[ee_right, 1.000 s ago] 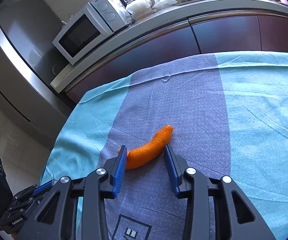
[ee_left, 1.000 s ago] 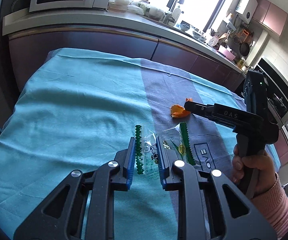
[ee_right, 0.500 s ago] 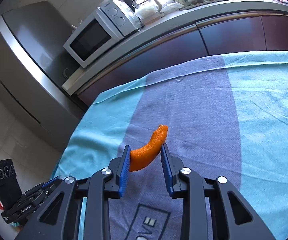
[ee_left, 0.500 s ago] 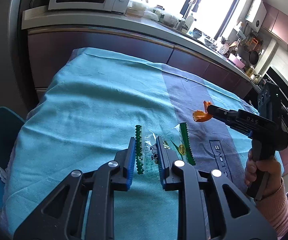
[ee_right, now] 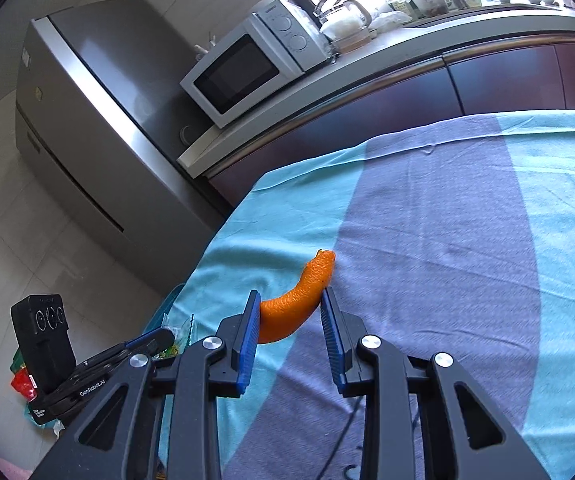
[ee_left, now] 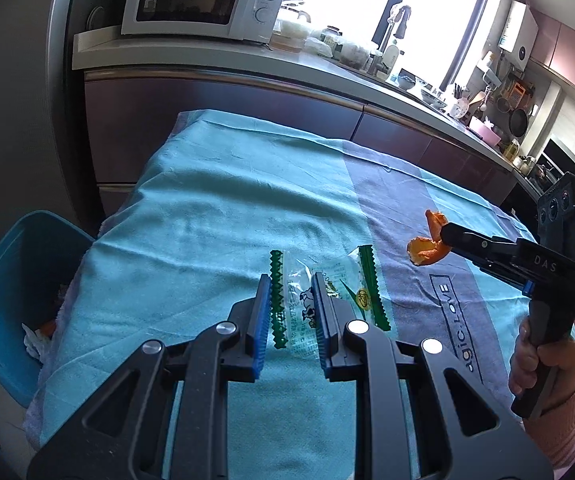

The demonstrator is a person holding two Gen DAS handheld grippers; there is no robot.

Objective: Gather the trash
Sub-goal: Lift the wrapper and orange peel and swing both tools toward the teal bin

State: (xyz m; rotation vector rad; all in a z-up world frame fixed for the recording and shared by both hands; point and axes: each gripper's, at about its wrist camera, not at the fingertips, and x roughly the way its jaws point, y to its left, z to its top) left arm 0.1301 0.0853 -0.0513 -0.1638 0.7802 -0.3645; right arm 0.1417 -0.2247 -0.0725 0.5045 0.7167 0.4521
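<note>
Both claws have lifted: peel (ee_right: 295,308), wrapper (ee_left: 293,304) raised.

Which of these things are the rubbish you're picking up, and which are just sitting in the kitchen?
For the job:
- orange peel, held in the right gripper
- clear wrapper with green edges, between the left gripper fingers
- blue bin beside the table

Just sitting there:
- microwave
- fridge
- jars on the counter

Black left gripper (ee_left: 289,312) and right gripper (ee_right: 289,332), blue pads, silver screws; pink sleeve (ee_left: 563,432).
</note>
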